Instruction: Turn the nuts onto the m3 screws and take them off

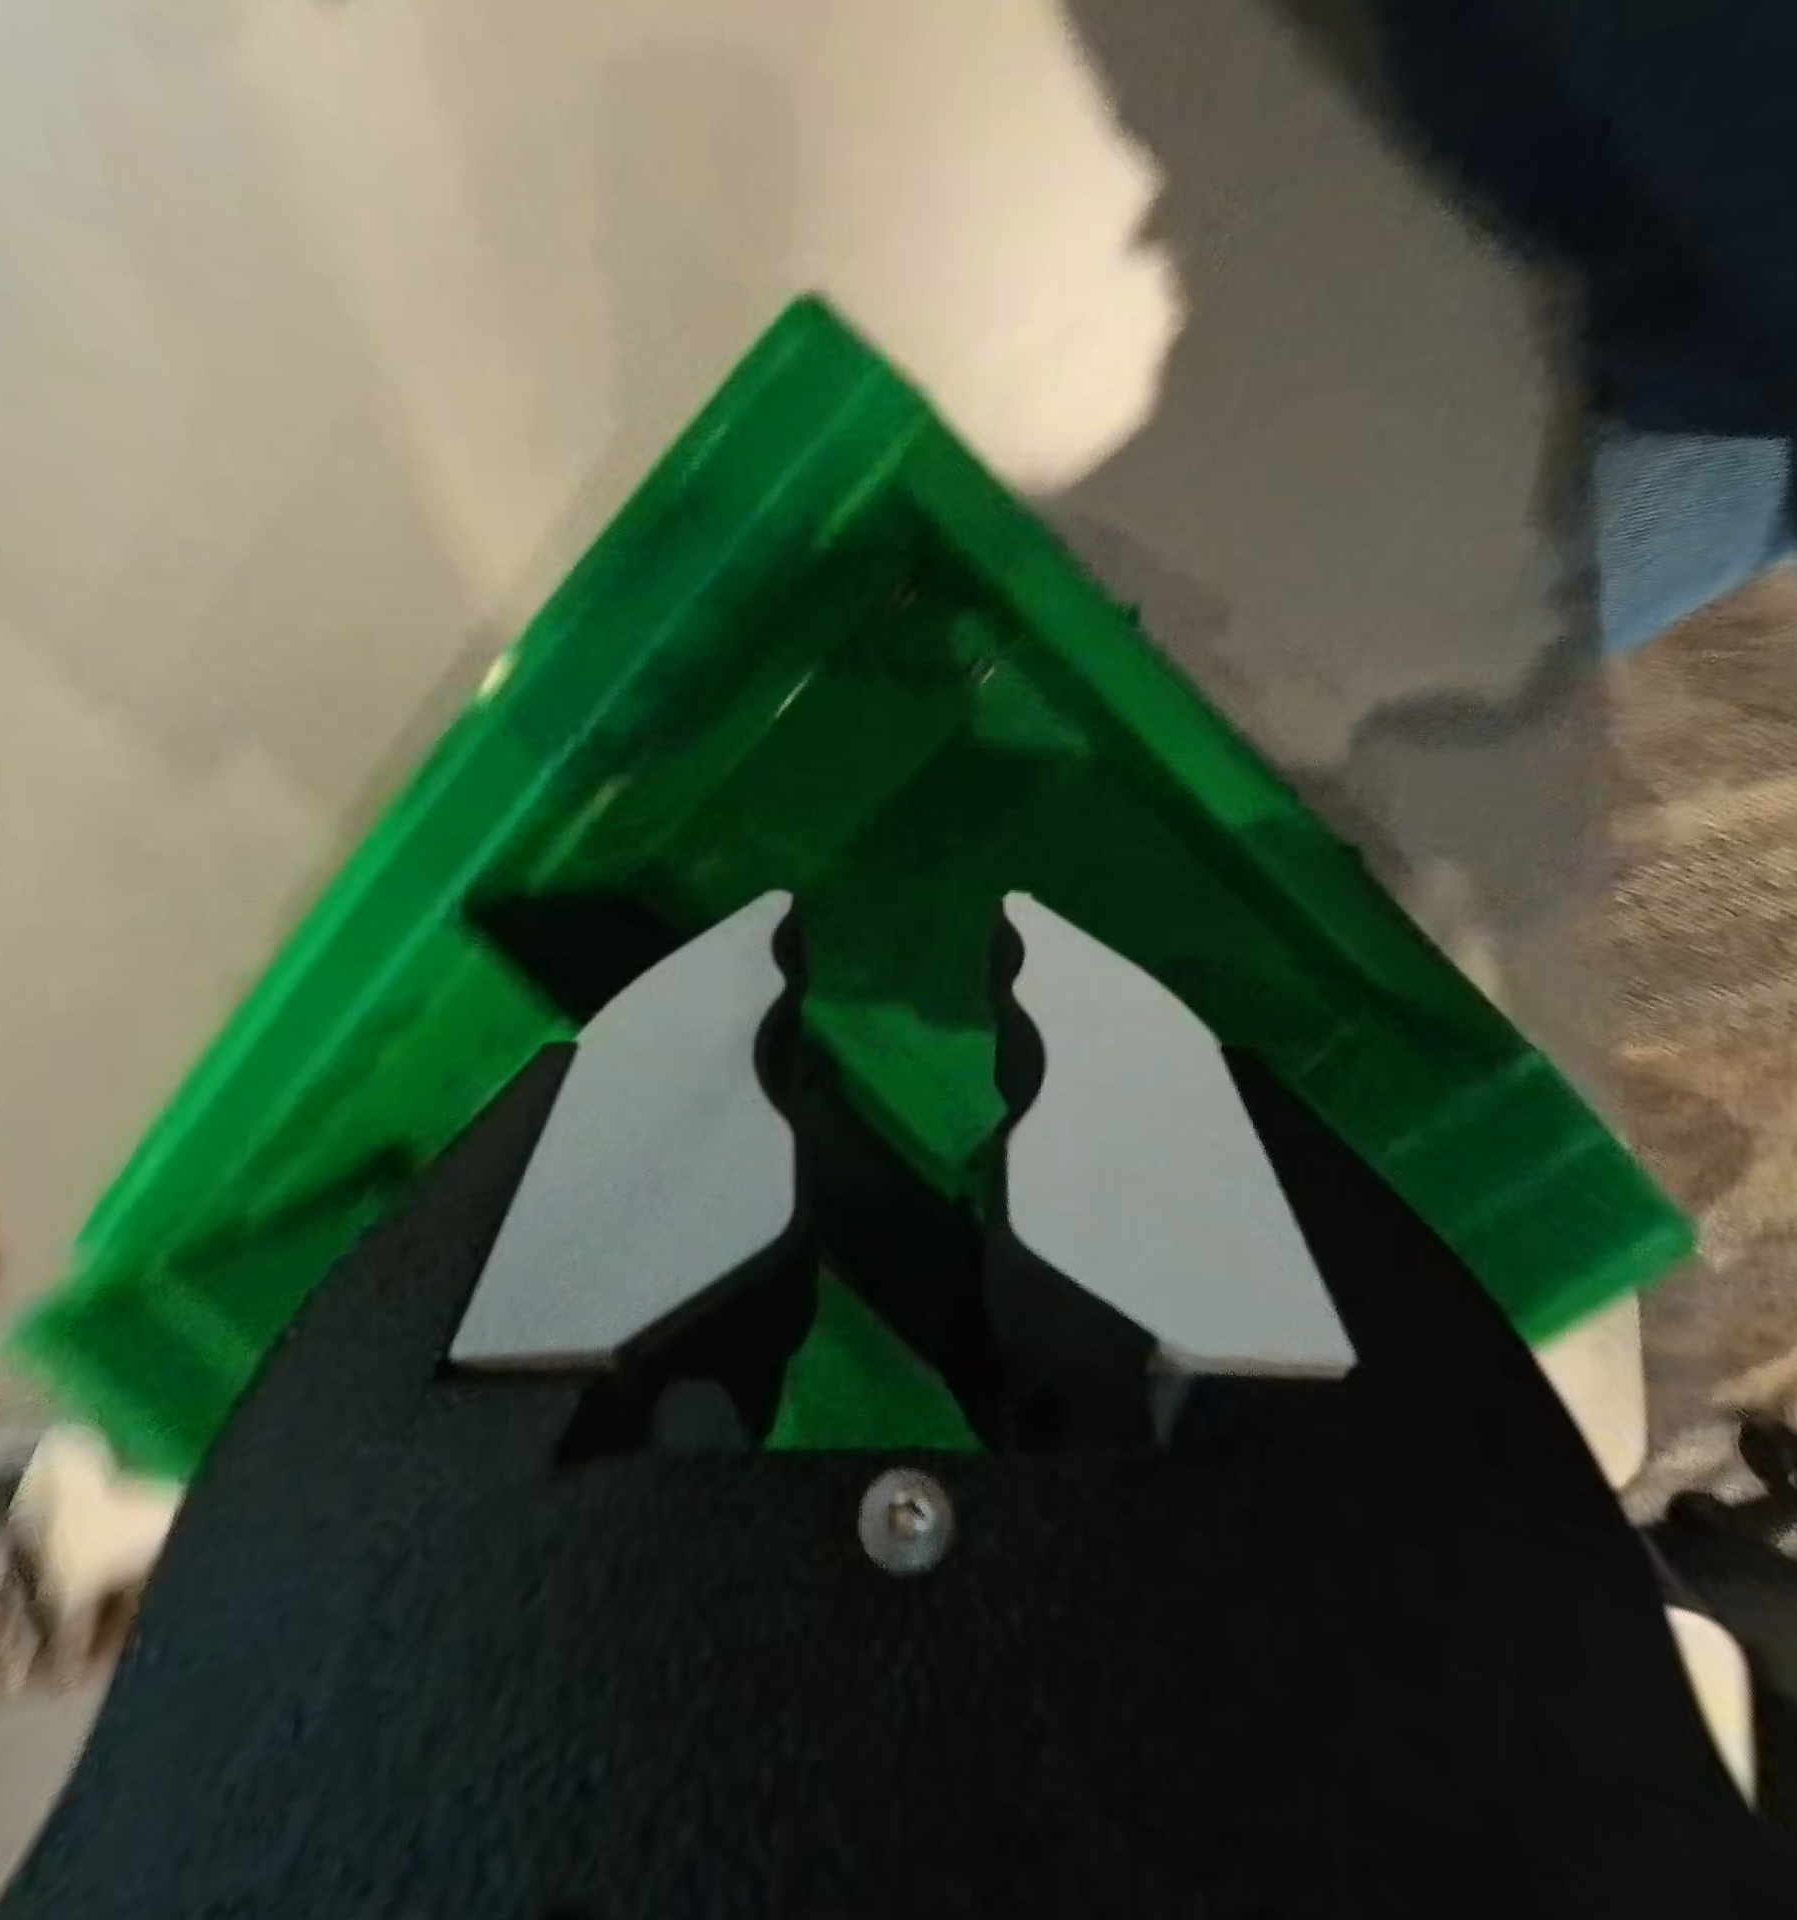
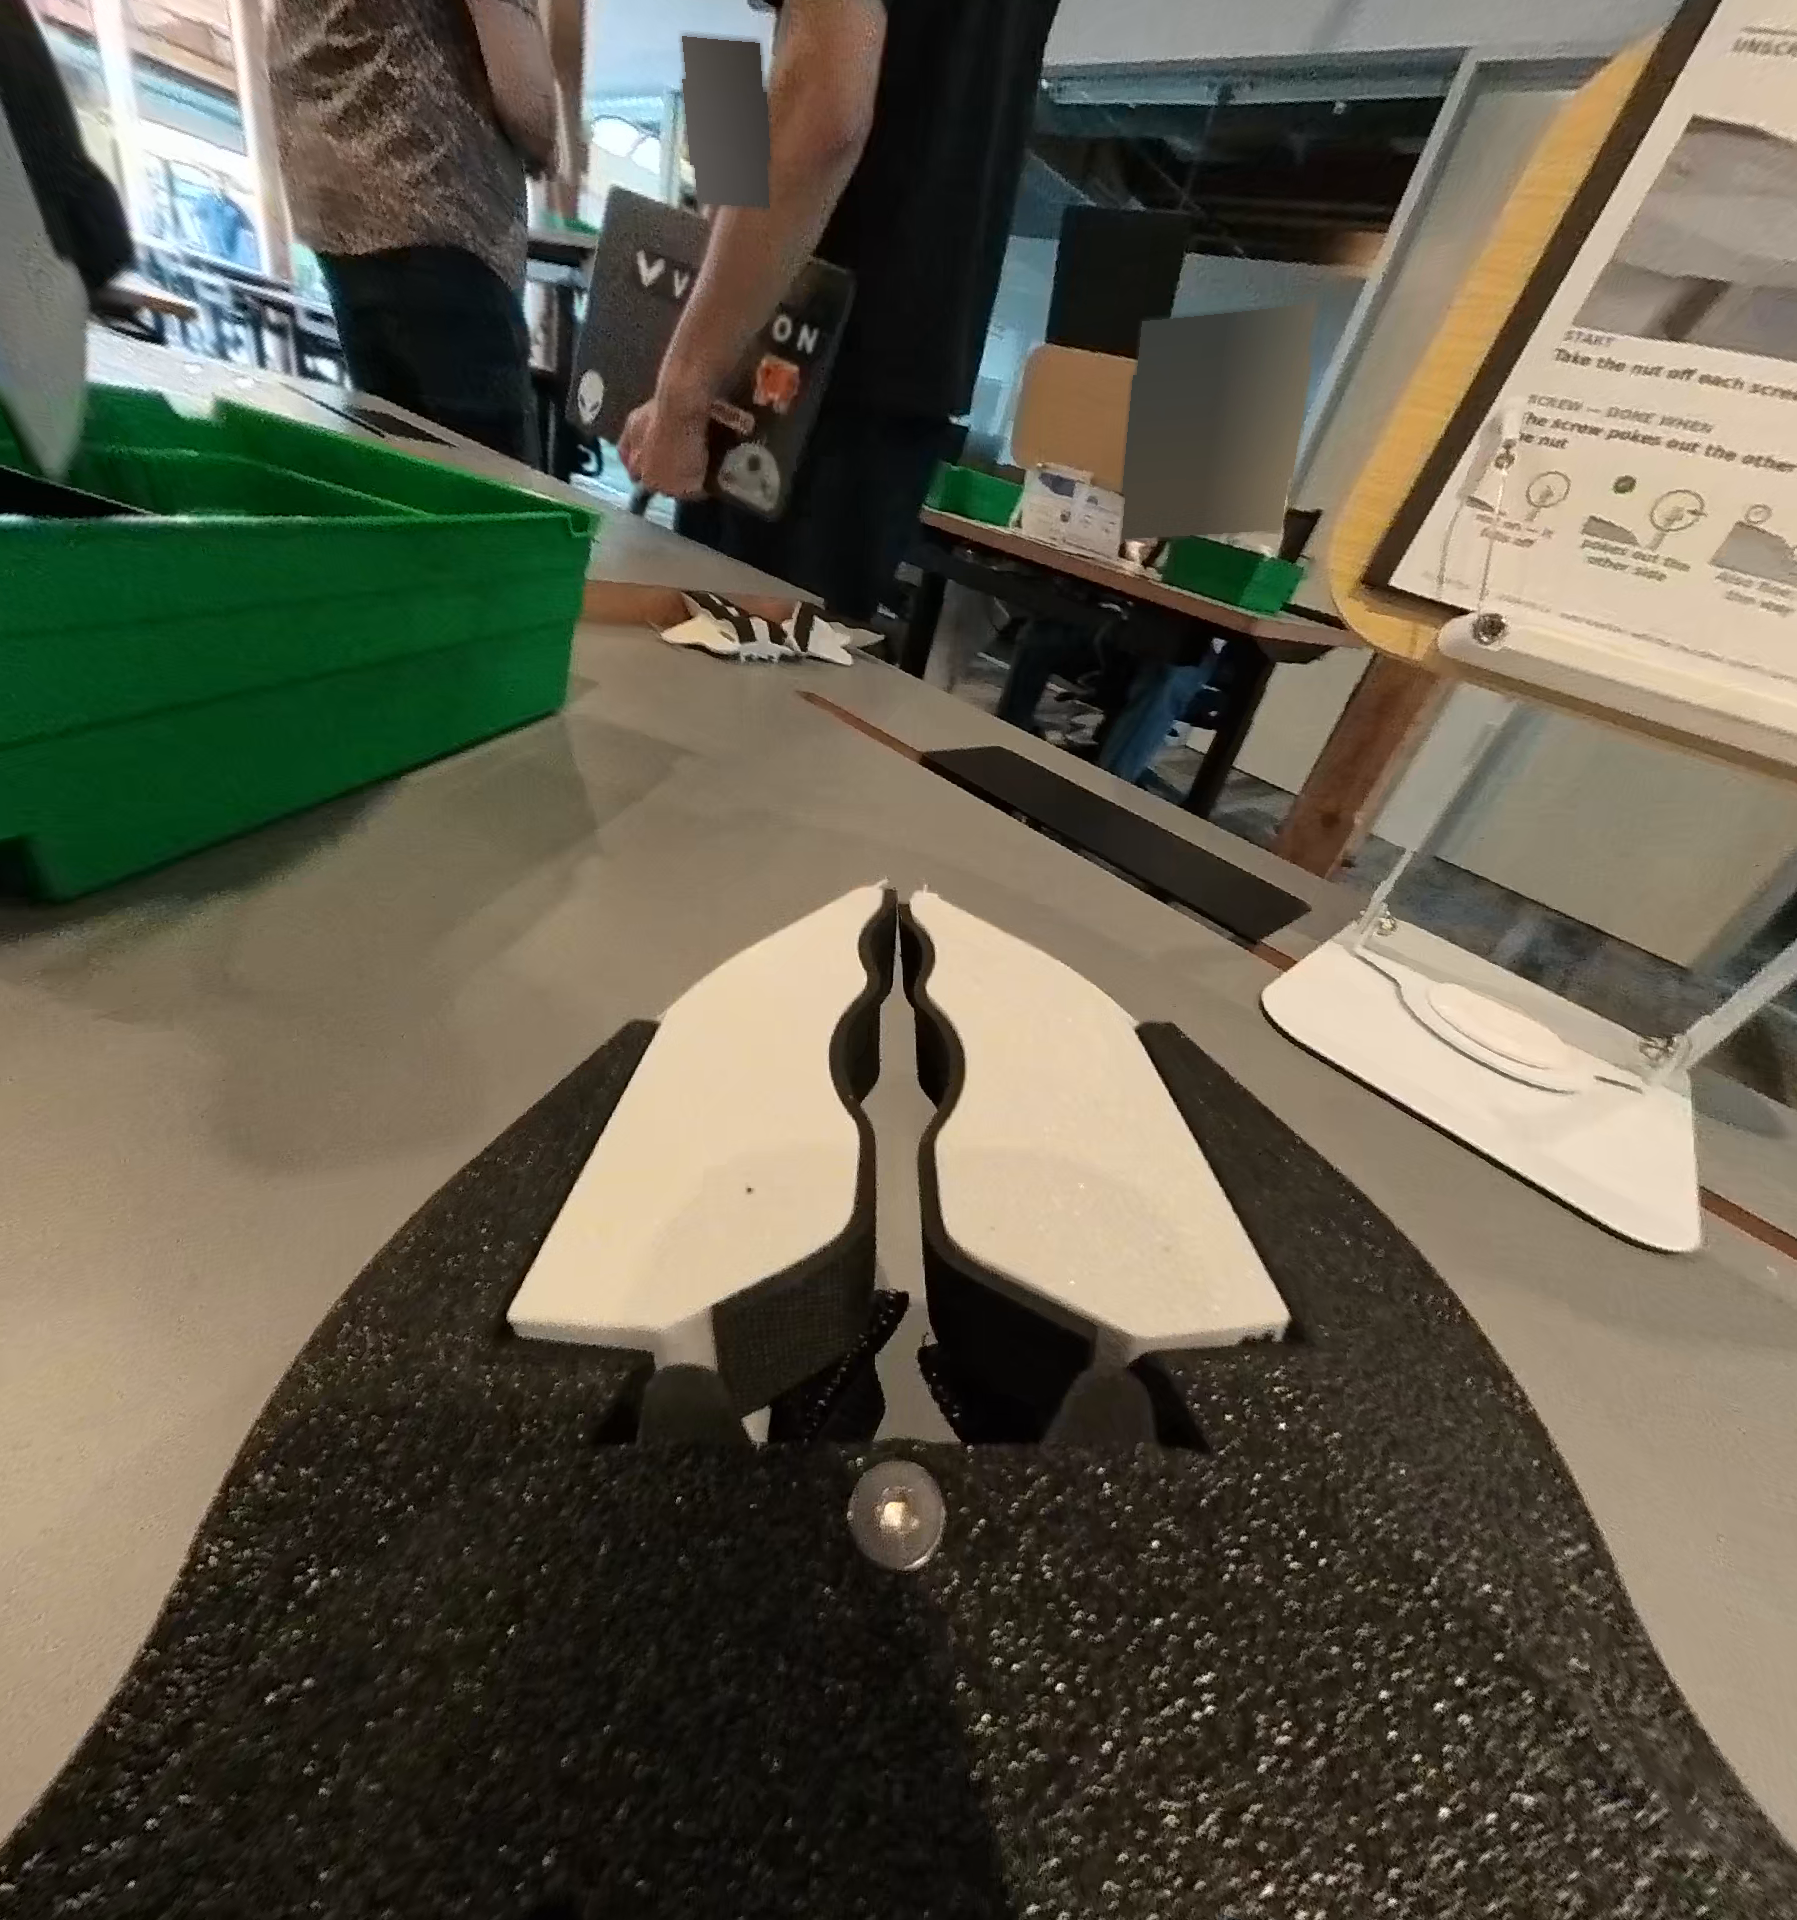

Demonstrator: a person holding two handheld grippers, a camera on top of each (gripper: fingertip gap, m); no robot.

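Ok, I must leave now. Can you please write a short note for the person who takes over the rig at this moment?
Left claw: fingers apart, down at a corner of the green tray. The view is blurred, so I cannot tell whether it grips anything.
Right claw: shut, empty, low over the grey table.
Screws and nuts: none visible in either view; perhaps in the tray.
Done: nothing that shows.
Left: find the screws, turn the nuts on, take them off.
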